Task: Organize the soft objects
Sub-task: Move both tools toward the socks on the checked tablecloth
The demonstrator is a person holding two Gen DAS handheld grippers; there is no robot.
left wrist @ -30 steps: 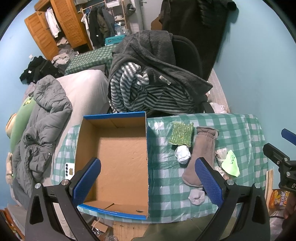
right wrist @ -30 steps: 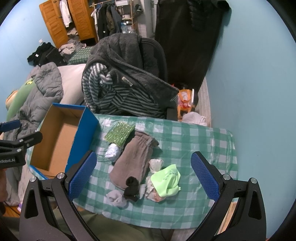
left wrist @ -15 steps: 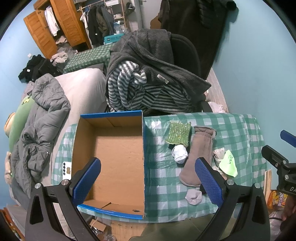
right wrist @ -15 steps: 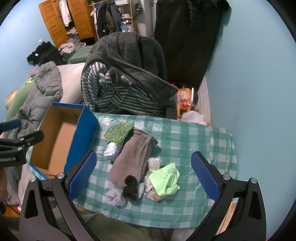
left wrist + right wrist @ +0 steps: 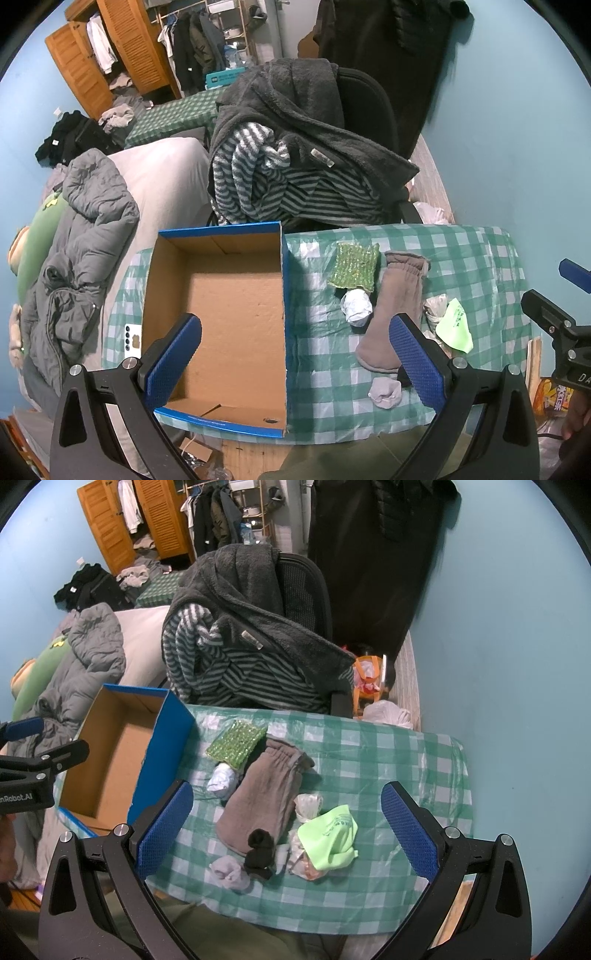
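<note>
An open, empty blue cardboard box (image 5: pixel 221 317) (image 5: pixel 122 753) sits on the left of a green checked table (image 5: pixel 388 760). To its right lie soft items: a green sparkly cloth (image 5: pixel 355 266) (image 5: pixel 236 743), a taupe sock (image 5: pixel 397 306) (image 5: pixel 266 794), a white balled sock (image 5: pixel 356 307) (image 5: pixel 221 780), a neon green cloth (image 5: pixel 455 325) (image 5: pixel 328 836), a black sock ball (image 5: pixel 260 853) and a pale grey sock (image 5: pixel 386 392) (image 5: pixel 229 873). My left gripper (image 5: pixel 295 362) is open above the box's near right part. My right gripper (image 5: pixel 284 830) is open above the sock pile.
An office chair draped with a dark fleece and a striped top (image 5: pixel 295 162) stands behind the table. A bed with a grey jacket (image 5: pixel 85 243) lies to the left. A blue wall (image 5: pixel 517 664) runs along the right. A phone (image 5: pixel 132 339) lies left of the box.
Both views have shifted only slightly; the table contents sit a touch further left in the left wrist view. Nothing was grasped or moved.
</note>
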